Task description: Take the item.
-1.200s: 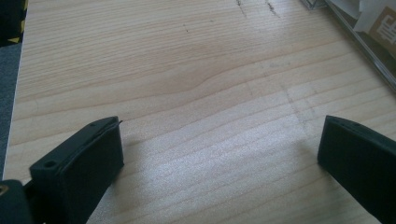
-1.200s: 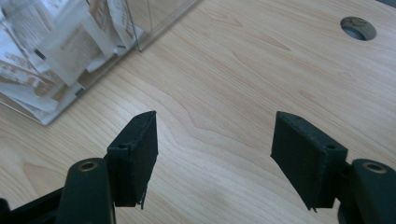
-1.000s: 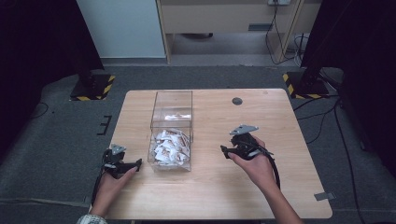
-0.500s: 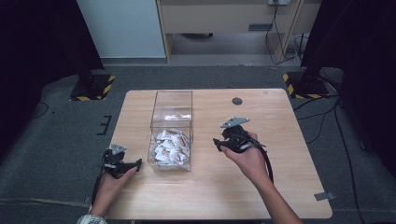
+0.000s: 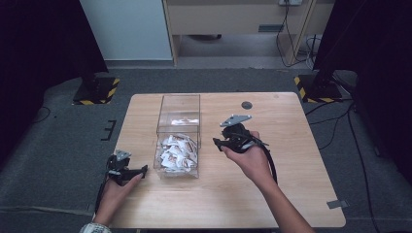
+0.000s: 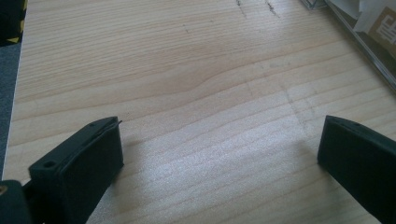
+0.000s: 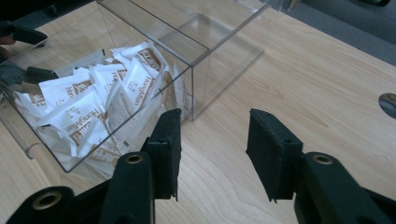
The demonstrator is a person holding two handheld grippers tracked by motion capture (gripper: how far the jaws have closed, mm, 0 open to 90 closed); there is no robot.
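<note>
Right gripper (image 5: 217, 142) nearer, beside box (image 5: 178, 141).

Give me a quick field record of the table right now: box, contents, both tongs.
box: clear two-compartment box on the wooden table
near compartment: white sachets piled inside
far compartment: looks empty
left tongs: low at the table, left of the box, jaws wide apart, nothing between them
right tongs: beside the box, right of it, jaws have just been closing, nothing between them

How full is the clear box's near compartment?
Partly full: white sachets heap in the clear box's near compartment, below its rim; the far compartment holds few.
</note>
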